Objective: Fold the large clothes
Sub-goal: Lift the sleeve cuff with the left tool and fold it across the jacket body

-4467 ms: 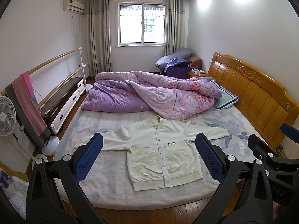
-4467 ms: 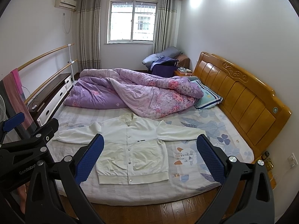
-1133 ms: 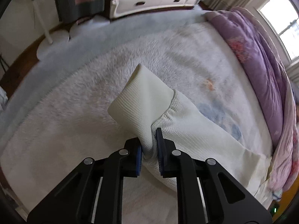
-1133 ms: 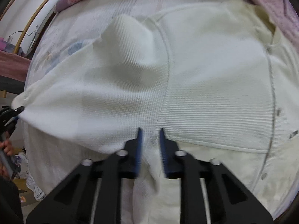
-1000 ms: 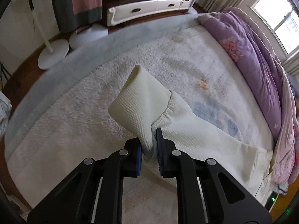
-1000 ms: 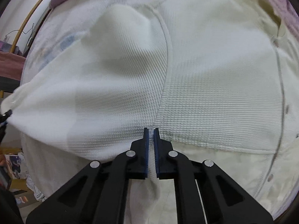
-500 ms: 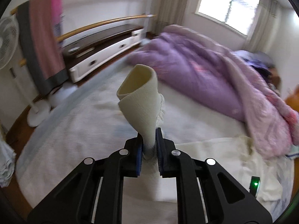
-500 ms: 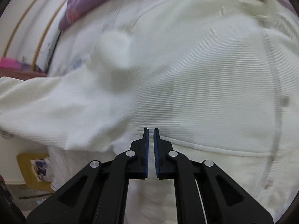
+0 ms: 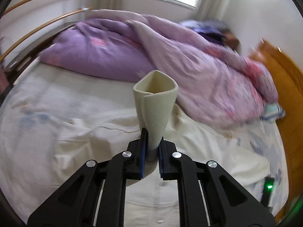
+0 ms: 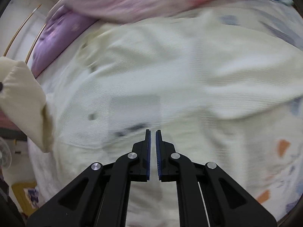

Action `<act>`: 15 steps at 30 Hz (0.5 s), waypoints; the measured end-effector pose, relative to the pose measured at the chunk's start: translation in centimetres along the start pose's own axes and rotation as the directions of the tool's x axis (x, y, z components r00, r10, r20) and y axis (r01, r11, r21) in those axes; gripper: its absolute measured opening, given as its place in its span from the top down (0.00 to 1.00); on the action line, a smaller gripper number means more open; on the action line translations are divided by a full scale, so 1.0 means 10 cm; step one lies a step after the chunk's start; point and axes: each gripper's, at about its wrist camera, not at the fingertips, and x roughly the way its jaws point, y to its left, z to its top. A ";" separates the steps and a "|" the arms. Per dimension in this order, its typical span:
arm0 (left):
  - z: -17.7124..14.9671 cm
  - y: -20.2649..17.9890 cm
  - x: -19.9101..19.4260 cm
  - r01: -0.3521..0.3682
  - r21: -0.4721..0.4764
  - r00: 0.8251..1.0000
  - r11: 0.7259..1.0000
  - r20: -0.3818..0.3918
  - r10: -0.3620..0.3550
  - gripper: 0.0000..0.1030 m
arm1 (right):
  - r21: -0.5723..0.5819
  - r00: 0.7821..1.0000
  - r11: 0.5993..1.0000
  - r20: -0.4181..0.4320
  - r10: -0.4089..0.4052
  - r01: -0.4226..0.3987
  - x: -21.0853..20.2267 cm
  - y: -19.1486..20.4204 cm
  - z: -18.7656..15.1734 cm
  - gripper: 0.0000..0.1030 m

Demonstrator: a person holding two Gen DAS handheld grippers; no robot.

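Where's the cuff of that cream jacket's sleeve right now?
In the left wrist view the sleeve cuff stands upright at centre, pinched in the left claw above the jacket, in front of the purple quilt.

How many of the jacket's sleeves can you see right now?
2. One sleeve cuff is raised, clamped in the left gripper. The other sleeve lies out over the bedsheet, right of the right gripper. The view is blurred.

A blurred purple quilt (image 9: pixel 117 51) lies heaped beside a wooden headboard (image 9: pixel 284 87).
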 end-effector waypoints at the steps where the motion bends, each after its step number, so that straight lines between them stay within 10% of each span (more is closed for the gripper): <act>1: -0.07 -0.23 0.15 0.010 0.030 1.000 0.999 -0.016 -0.010 0.90 | 0.024 1.000 1.000 0.011 -0.005 0.004 -0.07 -0.22 0.01 0.95; 15: -1.03 -1.89 1.49 0.080 0.244 0.973 0.966 -0.229 -0.023 0.91 | 0.362 0.987 0.932 0.137 -0.089 0.034 -0.58 -2.26 0.06 0.92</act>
